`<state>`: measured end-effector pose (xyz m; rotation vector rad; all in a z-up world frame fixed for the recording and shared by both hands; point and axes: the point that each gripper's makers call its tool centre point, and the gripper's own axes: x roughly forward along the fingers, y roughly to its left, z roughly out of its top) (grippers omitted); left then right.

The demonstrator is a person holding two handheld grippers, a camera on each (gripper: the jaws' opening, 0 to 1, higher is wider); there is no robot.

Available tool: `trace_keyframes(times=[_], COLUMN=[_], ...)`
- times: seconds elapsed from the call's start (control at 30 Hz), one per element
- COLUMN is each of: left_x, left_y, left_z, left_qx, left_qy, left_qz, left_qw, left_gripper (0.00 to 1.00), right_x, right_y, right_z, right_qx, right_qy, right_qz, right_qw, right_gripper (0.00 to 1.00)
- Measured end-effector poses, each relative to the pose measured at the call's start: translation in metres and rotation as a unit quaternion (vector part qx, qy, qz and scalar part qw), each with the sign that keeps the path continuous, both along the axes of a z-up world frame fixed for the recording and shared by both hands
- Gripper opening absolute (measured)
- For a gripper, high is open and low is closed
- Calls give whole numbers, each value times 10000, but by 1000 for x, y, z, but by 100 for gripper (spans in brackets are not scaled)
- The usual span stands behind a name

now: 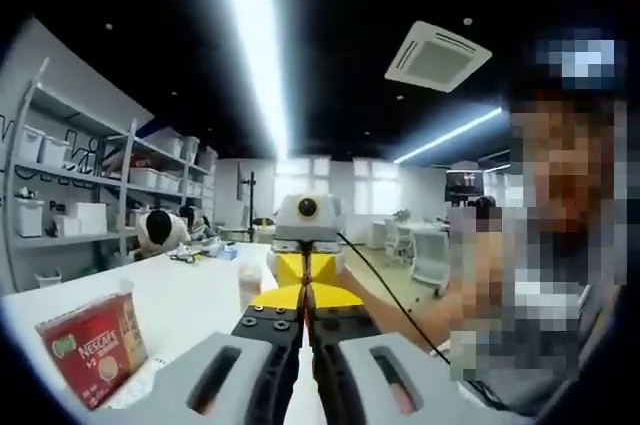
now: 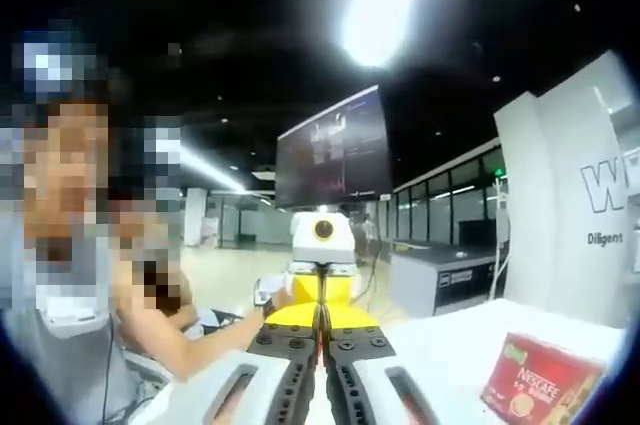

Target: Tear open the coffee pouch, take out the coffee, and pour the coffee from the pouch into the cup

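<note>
The white table point(image 1: 190, 305) carries a red Nescafe box point(image 1: 95, 345) at its near left edge in the left gripper view, standing upright and slightly tilted, its printed face toward the camera. In both views the yellow coffee pouch point(image 1: 305, 280) stretches between the two grippers, long axis running from one to the other. The left gripper point(image 1: 303, 317) and right gripper point(image 2: 322, 333) face each other, each clamped on an end of it.

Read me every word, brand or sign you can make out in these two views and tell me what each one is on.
"NESCAFE" on the red coffee box, seen in both views; the smaller print under it is too blurred to read.
"Diligent" on the white wall panel.
A large "W" on that same panel, cut off at the view's edge.
Text on the dark hanging screen is too small to read.
</note>
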<state>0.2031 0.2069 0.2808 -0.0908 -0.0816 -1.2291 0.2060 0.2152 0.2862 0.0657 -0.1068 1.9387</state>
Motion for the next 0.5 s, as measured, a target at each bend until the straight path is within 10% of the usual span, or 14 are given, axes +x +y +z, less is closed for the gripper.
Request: trace_keyframes(times=[0.5], left_x=[0], left_y=[-1], left_z=[0], left_qx=[66], left_qy=[146], left_qz=[-84], left_qw=[9998], left_gripper=[4], right_x=[-4], right_y=[-1], right_z=[1], right_qx=[9], right_qy=[-41], right_qz=[73], right_qw=[10000], right_gripper=[2])
